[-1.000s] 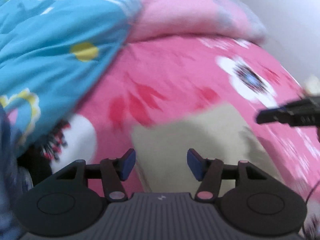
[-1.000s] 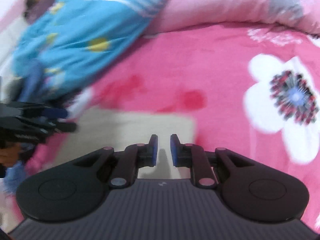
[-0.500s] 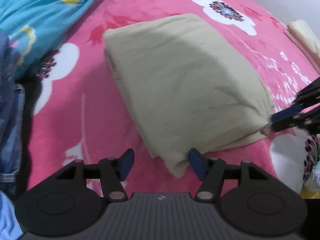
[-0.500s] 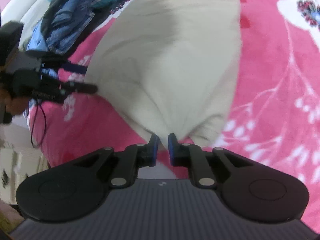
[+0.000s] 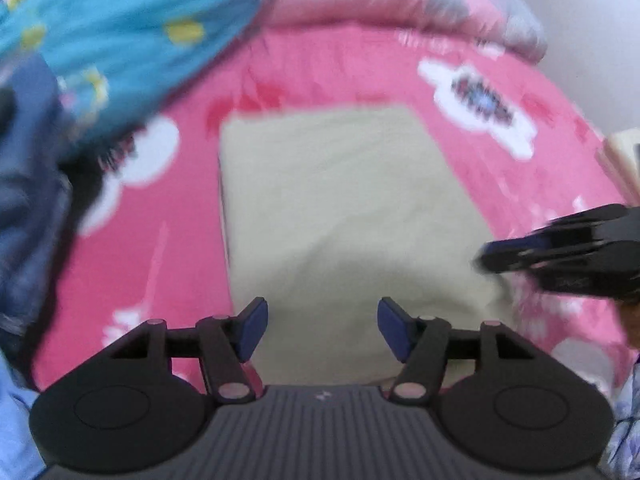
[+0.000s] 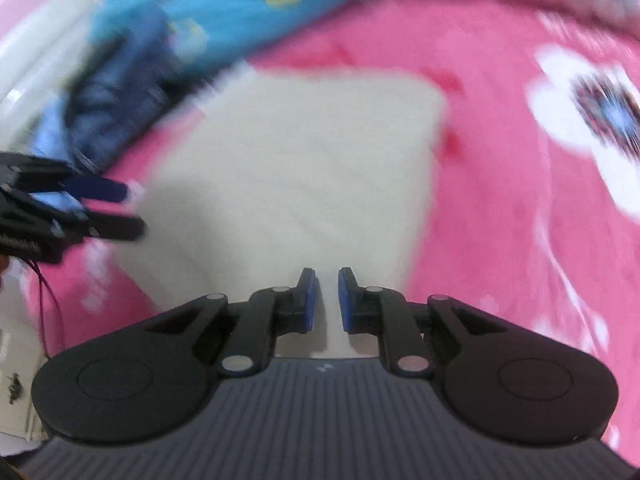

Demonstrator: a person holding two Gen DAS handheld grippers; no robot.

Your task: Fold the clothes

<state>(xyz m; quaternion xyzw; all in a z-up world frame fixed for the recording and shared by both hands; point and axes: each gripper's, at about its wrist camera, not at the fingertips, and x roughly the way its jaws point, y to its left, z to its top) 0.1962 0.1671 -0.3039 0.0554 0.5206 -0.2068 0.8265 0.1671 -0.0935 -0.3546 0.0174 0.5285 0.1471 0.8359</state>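
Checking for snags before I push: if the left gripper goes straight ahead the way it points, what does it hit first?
Most likely the beige cloth: it fills the view ahead of the open left gripper. Blur hides the depth.

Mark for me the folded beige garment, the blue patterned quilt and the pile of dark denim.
Folded beige cloth garment (image 5: 344,200): left wrist view, middle of its flat top.
Blue patterned quilt (image 5: 132,24): left wrist view, its broad blue face.
Dark blue denim pile (image 6: 116,112): right wrist view, centre of the crumpled heap.

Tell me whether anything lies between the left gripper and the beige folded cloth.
Nothing visible does. The left gripper is open right over the near edge of the beige folded cloth, with only its fabric between the fingers. The right gripper sits off to the side.
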